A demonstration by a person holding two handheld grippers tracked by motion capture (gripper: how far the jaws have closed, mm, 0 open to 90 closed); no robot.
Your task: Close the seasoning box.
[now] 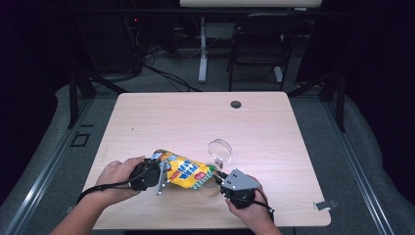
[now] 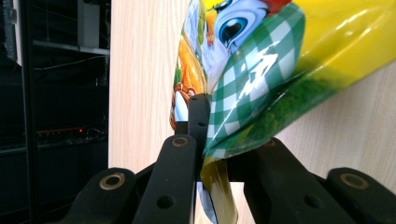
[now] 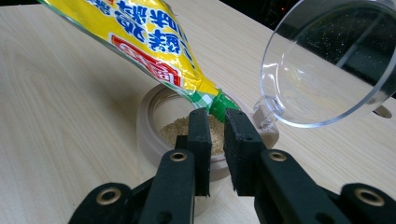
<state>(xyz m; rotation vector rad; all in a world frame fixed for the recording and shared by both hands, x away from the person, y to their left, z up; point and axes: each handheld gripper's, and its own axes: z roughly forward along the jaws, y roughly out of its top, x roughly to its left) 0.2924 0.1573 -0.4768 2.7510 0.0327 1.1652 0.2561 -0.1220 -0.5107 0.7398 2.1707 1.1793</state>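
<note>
Pouch tilted over open jar

Pale wooden counter (image 1: 171, 117) carries a jar (image 3: 154, 121) of tan granules near its front edge, its clear lid (image 3: 327, 70) flipped up. Left tongs (image 1: 159, 172) clamp the pouch (image 1: 188, 172) at its left end. Right tongs (image 3: 215, 122) pinch its green corner just above the jar.

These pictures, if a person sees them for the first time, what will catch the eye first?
First the bright yellow pouch, held above the near part of the wooden table between the left gripper and the right gripper. Its green spout points down into a beige jar holding tan granules. The jar's clear hinged lid stands open beside it.
</note>
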